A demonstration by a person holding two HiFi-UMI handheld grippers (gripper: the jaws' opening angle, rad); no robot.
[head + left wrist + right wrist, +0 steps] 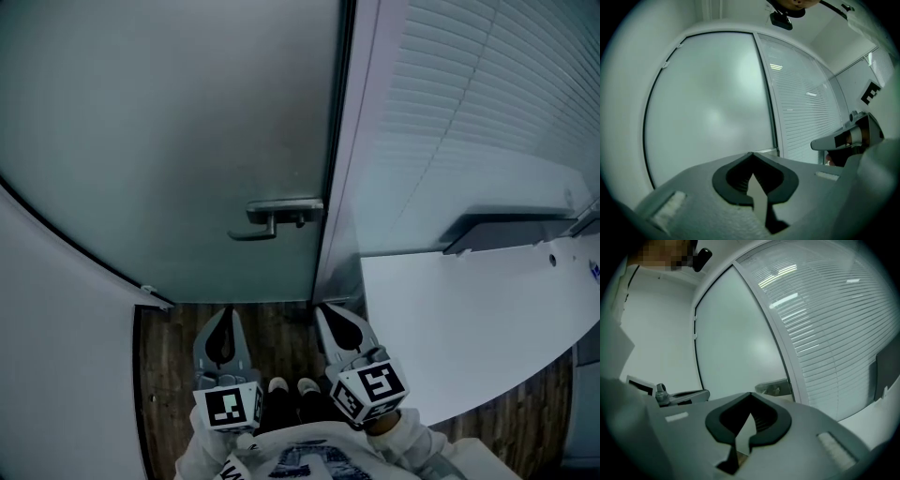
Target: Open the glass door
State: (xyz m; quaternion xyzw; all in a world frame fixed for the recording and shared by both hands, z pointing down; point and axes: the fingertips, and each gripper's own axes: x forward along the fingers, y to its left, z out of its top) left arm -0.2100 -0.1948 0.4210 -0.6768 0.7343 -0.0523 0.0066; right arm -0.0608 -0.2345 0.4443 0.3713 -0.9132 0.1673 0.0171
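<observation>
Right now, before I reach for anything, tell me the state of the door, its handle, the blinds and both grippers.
Frosted glass door: closed against its frame.
Silver metal lever handle: level, untouched.
White slatted window blinds: lowered.
Left gripper: jaws shut, empty, not touching the door.
Right gripper: jaws shut, empty, not touching the door.

On my far right hang slatted blinds (487, 84); below them a white surface (450, 319) juts over dark wooden floor (164, 352).
</observation>
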